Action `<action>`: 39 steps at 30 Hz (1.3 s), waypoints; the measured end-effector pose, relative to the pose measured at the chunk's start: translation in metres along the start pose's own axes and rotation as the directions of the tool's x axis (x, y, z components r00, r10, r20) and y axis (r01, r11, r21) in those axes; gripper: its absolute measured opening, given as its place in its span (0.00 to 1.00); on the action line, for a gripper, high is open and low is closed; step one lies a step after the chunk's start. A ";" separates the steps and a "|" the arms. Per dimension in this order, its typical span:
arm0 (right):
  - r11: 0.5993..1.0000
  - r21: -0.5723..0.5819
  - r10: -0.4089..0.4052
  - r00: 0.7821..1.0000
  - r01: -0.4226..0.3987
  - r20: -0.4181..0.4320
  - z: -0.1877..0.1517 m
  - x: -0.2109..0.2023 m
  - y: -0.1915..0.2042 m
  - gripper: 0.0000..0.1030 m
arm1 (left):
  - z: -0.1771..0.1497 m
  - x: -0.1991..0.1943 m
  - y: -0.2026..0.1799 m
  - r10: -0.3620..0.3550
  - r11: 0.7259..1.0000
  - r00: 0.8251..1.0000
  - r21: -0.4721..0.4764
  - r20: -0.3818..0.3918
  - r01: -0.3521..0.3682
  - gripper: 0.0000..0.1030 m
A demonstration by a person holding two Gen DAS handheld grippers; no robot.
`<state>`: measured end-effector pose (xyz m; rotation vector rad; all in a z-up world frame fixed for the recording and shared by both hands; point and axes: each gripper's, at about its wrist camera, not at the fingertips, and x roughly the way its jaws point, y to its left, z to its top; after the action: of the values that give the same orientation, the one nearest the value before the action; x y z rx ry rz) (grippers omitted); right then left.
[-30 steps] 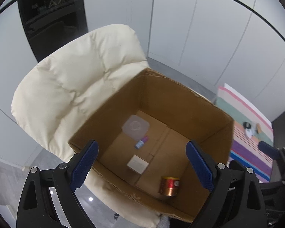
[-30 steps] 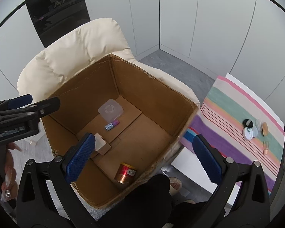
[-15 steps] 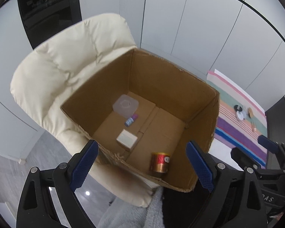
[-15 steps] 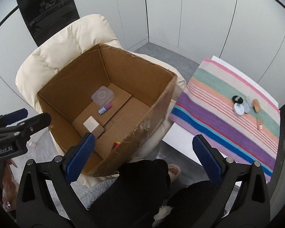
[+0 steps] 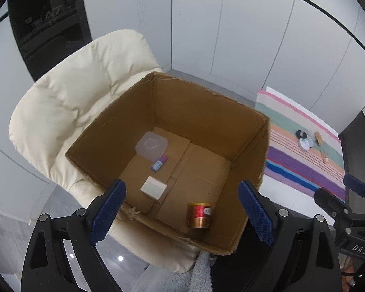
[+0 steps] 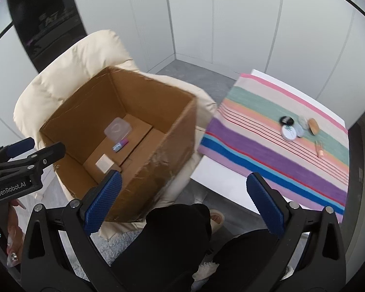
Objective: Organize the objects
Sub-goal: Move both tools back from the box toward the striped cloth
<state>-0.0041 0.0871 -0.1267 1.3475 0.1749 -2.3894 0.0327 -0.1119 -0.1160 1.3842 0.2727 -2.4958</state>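
Receptacle: open brown cardboard box (image 5: 168, 150) sits on the seat of a cream padded armchair (image 5: 68, 102), mouth up, flaps folded flat inside; judged to be the collecting point, set beside the table for short transfers.
Contents, left wrist view: translucent square plastic lid (image 5: 151, 145) at 11 o'clock of the box floor; small purple-capped tube (image 5: 159, 163) just beside it toward centre; white rectangular carton (image 5: 153, 187) at 8 o'clock; red-and-gold cylindrical tin (image 5: 199, 215) upright at 5 o'clock, apart from the rest.
Pending items: on the striped multicoloured tablecloth (image 6: 260, 150), at 2 o'clock in the right wrist view, a cluster of round black-lidded jar (image 6: 286, 120), round white tin (image 6: 289, 132) and tan oval piece (image 6: 313, 126), touching or nearly so; a slim peach tube (image 6: 319, 150) lies near them. Judged not yet sorted.
Left gripper (image 5: 182, 211): blue-padded fingers spread wide, empty, touching nothing, hovering over the box's near rim.
Right gripper (image 6: 183, 202): fingers equally wide, empty, between box and table, aimed toward the cloth.
Assessment: next pick likely the table cluster; tight grouping may hinder a clean single grasp.
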 end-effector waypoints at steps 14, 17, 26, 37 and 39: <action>0.977 0.183 -0.119 0.993 0.113 0.019 -0.028 -0.036 -0.096 1.00 | 0.007 0.002 -0.103 -0.105 0.977 0.994 0.186 0.011 0.101 0.92; 0.964 0.229 -0.143 0.989 0.135 0.020 -0.036 -0.046 -0.121 1.00 | 0.005 0.002 -0.132 -0.129 0.964 0.992 0.234 0.012 0.123 0.92; 0.897 0.389 -0.228 0.974 0.211 -0.001 -0.072 -0.070 -0.212 1.00 | 0.001 0.011 -0.210 -0.188 0.922 0.982 0.339 -0.033 0.188 0.92; 0.820 0.504 -0.287 0.957 0.271 -0.047 -0.103 -0.077 -0.292 1.00 | 0.007 0.030 -0.304 -0.261 0.846 0.960 0.456 -0.098 0.276 0.92; 0.815 0.509 -0.293 0.955 0.278 -0.052 -0.103 -0.074 -0.302 1.00 | 0.010 0.035 -0.318 -0.259 0.836 0.961 0.476 -0.097 0.274 0.92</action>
<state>-0.0067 0.4145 -0.1440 1.6035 -0.3189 -2.8412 -0.0969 0.1805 -0.1303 1.6634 -0.1931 -2.9153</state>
